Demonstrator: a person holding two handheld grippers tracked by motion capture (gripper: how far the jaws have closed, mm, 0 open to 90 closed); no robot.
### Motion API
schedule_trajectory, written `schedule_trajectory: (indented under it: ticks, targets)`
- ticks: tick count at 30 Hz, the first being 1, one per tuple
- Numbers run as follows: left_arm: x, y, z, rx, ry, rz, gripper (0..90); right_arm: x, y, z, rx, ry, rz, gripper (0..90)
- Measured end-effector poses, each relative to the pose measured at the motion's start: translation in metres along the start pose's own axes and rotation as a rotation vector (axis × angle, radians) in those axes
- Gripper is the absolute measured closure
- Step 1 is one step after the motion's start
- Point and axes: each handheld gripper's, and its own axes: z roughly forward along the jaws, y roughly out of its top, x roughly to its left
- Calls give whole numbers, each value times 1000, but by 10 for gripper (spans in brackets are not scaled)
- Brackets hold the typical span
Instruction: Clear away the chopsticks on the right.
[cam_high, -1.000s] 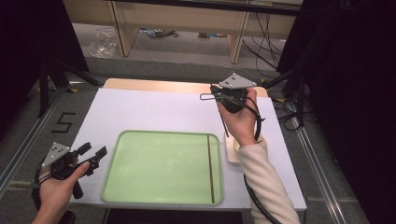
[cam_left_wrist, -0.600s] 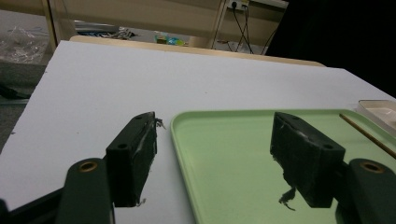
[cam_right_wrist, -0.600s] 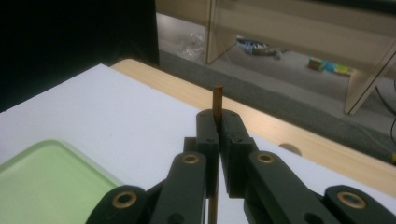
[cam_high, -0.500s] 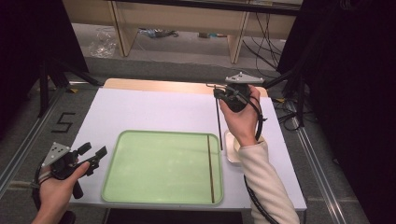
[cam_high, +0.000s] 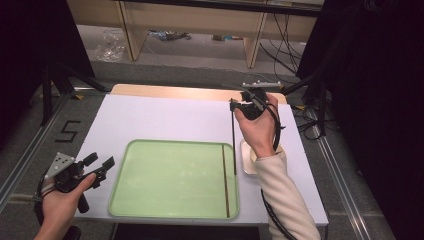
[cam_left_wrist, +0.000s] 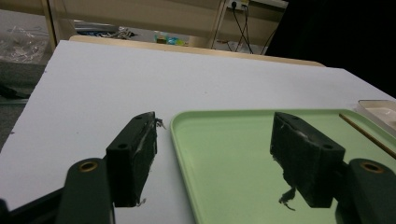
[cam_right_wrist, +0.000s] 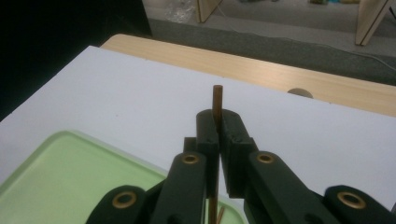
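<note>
One chopstick (cam_high: 233, 137) is pinched at its top end by the right gripper (cam_high: 239, 106) and hung upright over the right edge of the green tray (cam_high: 150, 200), likely to be laid beside its mate (cam_high: 225, 180). Left gripper (cam_high: 97, 166) is held wide open, empty, at the tray's near left.

we see a pale green tray (cam_high: 170, 180) of smooth plastic with a soft sheen, and a thin brown stick (cam_high: 225, 180) of wood-like look lying in it. a second stick (cam_right_wrist: 217, 105), matt brown with a fine grain, sits between the matt black plastic jaws of the right gripper (cam_right_wrist: 218, 122), whose pivots carry brass-coloured rings. the left gripper (cam_left_wrist: 215, 149) has rough, worn black pads. the table (cam_high: 165, 120) top is matt white, edged in light wood. a glossy white dish (cam_high: 248, 161) sits beside the tray.
</note>
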Motion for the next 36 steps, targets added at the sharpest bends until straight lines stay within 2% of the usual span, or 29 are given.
schedule_trajectory:
  ticks: [2, 3, 8, 9, 10, 12, 13, 18, 20, 21, 22, 23, 24, 25, 26, 29, 30, 34, 35, 36]
  targets:
    - [1, 0, 0, -1, 0, 8, 316, 0, 0, 1, 11, -12, 7, 882]
    - [1, 0, 0, -1, 0, 6, 315, 1, 0, 1, 37, -15, 31, 882]
    - [0, 0, 0, -1, 0, 6, 316, -1, -2, 5, 99, -19, 101, 882]
    - [0, 0, 0, -1, -1, 1, 316, -4, -3, 7, 98, -24, 76, 882]
    - [1, 0, 0, -1, 0, 7, 316, -2, -4, 7, 110, -28, 101, 882]
    - [1, 0, 0, -1, 1, 7, 316, -4, -4, 8, 115, -32, 102, 882]
    - [1, 0, 0, -1, 1, 7, 316, -4, -3, 8, 138, -21, 134, 881]
    - [1, 0, 0, -1, 0, 7, 316, -8, -6, 12, 164, -41, 132, 882]
    - [1, 0, 0, -1, 1, 6, 316, -6, -5, 13, 194, -36, 184, 882]
    - [1, 0, 0, -1, 0, 7, 316, -4, -5, 13, 223, -49, 214, 882]
    - [1, 0, 0, 0, 0, 6, 316, -5, -6, 14, 221, -47, 202, 881]
    - [1, 0, 0, 0, 0, 6, 316, -4, -6, 15, 236, -47, 220, 882]
    - [1, 0, 0, -1, 0, 7, 316, -6, -7, 16, 241, -45, 209, 882]
    - [1, 0, 0, -1, -1, 6, 316, -5, -7, 17, 260, -47, 233, 882]
    - [1, 0, 0, -1, -1, 6, 316, -7, -8, 19, 264, -33, 219, 882]
    - [1, 0, 0, -1, 0, 7, 316, -7, -10, 23, 317, -39, 271, 882]
    - [1, 0, 0, -1, 0, 5, 316, -9, -11, 24, 332, -36, 257, 882]
    - [1, 0, 0, -1, -1, 7, 316, -13, -15, 30, 403, -32, 251, 881]
    - [1, 0, 0, -1, -1, 6, 316, -11, -16, 33, 413, -32, 289, 881]
    - [1, 0, 0, -2, -1, 6, 317, -12, -17, 34, 429, -33, 275, 881]
